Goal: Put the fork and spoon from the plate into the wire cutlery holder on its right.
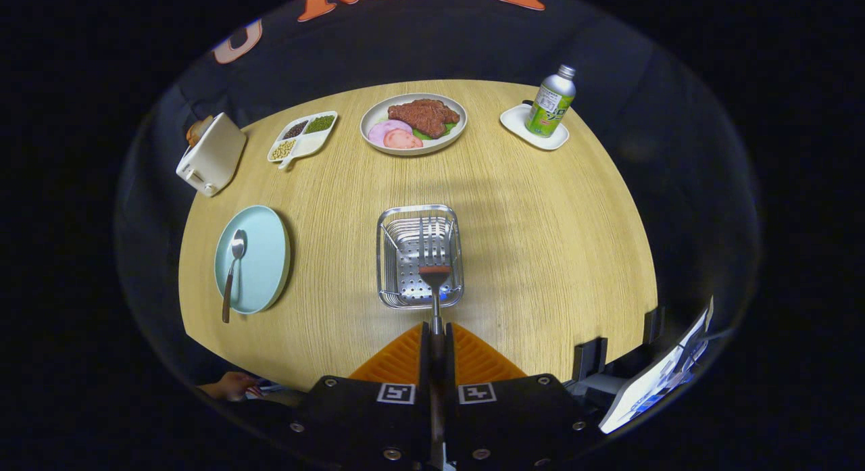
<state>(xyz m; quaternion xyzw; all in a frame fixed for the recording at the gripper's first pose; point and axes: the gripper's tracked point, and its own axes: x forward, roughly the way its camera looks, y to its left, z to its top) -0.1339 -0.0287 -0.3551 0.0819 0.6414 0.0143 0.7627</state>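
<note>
Far off to the left of the tongs, a cream toaster [211, 155] stands at the table's edge with bread poking out of it. Nearer on that side lies the pale blue plate [260, 268], the spoon [232, 271] resting on it with its bowl pointing away and its dark handle hanging over the near rim. Beyond that sits a white divided dish [303, 138] with beans and seeds in its sections. The tongs [436, 339] are pinched narrow on the fork [433, 268], both fingers pressing its handle, its tines reaching straight ahead over the wire cutlery holder [419, 256], a metal basket with a perforated floor just ahead of the fingertips. Well beyond it is a plate of meat and ham slices [413, 123]. Far ahead to the right, a drink bottle [551, 101] stands on a small white tray [532, 128].
</note>
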